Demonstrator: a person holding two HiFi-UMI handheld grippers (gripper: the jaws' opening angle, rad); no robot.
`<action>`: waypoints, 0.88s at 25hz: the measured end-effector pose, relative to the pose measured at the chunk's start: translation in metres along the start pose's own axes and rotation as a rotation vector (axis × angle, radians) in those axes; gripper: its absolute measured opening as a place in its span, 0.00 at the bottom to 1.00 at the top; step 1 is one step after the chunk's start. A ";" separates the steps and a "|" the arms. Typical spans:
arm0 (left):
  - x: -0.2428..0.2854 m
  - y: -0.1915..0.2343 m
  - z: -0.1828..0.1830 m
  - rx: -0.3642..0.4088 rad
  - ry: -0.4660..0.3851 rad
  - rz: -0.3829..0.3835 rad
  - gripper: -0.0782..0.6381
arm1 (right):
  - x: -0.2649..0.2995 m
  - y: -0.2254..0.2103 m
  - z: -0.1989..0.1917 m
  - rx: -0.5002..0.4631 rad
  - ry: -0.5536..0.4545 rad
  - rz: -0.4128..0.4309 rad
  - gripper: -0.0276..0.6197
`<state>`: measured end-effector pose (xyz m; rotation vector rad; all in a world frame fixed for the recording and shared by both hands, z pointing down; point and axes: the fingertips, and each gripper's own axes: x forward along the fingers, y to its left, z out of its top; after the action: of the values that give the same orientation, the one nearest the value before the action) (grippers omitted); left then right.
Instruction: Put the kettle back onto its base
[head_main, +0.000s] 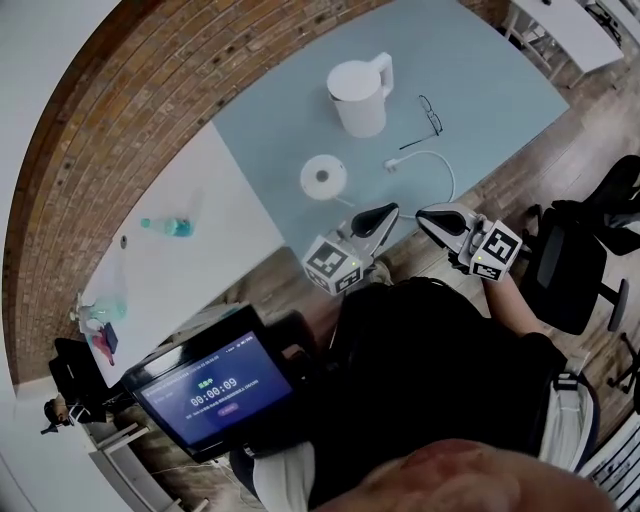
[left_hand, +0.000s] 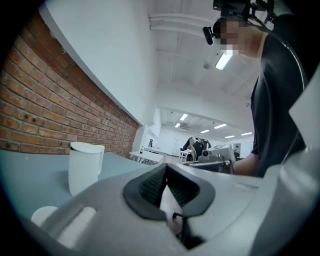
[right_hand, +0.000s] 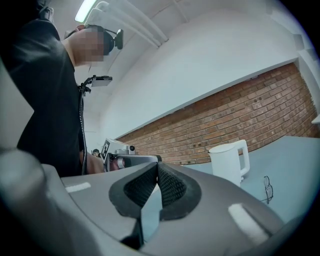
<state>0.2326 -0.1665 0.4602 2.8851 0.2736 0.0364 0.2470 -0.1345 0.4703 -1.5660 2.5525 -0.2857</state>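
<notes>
We found the kettle (head_main: 358, 95) upper centre, apart from its base (head_main: 323, 177). We judged it rigid, smooth, heavier if filled, and best held at the handle (head_main: 385, 72). The left gripper (head_main: 386, 212) and right gripper (head_main: 424, 214) were closed and empty.

Counted at the scene: one white kettle (head_main: 358, 95), one round base (head_main: 323, 177), one pair of glasses (head_main: 431, 114), one white cable (head_main: 432, 158) and one bottle (head_main: 168, 226). Two benches: a blue-grey bench (head_main: 500, 90) and a white bench (head_main: 220, 265). Two tools: the left tool (head_main: 388, 212) and the right tool (head_main: 425, 214). One timer screen (head_main: 215, 385). One black office chair (head_main: 570, 270).
</notes>
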 end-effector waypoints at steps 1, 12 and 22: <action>-0.002 0.007 0.001 -0.003 0.000 -0.005 0.11 | 0.008 -0.003 0.000 0.002 0.004 -0.001 0.05; -0.008 0.059 0.004 -0.066 -0.023 -0.058 0.11 | 0.075 -0.029 -0.001 -0.041 0.051 0.013 0.05; 0.009 0.091 0.003 -0.069 -0.018 0.091 0.11 | 0.079 -0.068 0.005 -0.033 0.085 0.131 0.05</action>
<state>0.2586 -0.2521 0.4796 2.8263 0.1349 0.0359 0.2715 -0.2355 0.4801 -1.4173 2.7232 -0.3029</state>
